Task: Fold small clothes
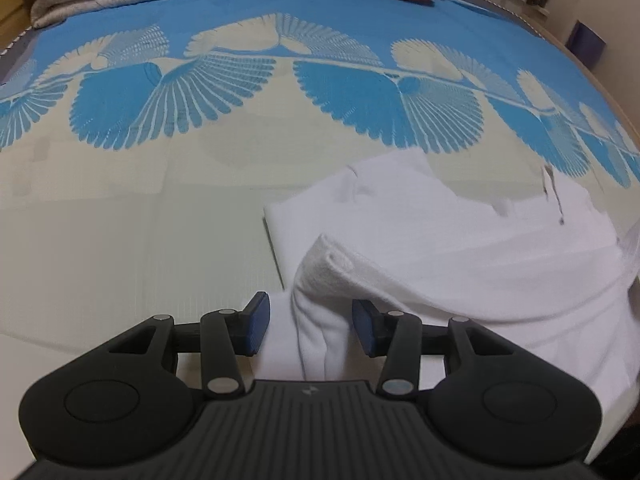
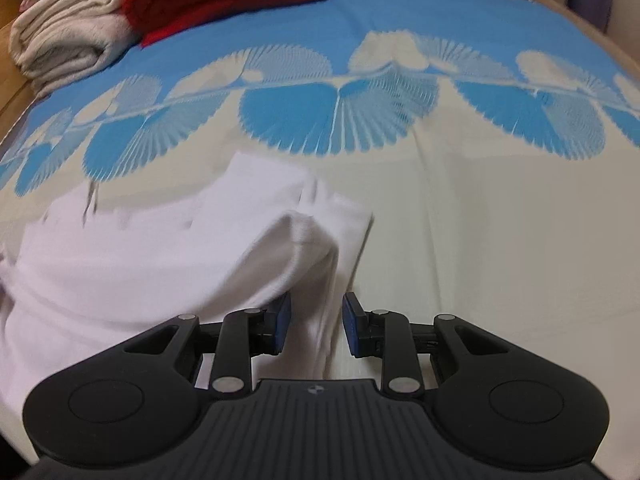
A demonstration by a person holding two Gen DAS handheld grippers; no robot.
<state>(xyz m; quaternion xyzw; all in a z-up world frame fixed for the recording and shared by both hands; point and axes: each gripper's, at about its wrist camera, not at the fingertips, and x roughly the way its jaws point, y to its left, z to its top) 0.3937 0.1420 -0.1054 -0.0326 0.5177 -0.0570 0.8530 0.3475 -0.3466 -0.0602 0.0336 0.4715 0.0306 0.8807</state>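
Two hand-held grippers, left point(image 1: 311, 327) and right point(image 2: 316, 326), stand wide apart astride raised corners of the white garment point(image 1: 460, 248) on the bed point(image 1: 140, 220); pinch both folds evenly before carrying the edge across

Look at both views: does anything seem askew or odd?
Only the white garment: its near edge is bunched into a raised ridge between each gripper's open fingers, left and right, not lying flat.

Soft matt white cloth garment point(image 1: 460, 248)
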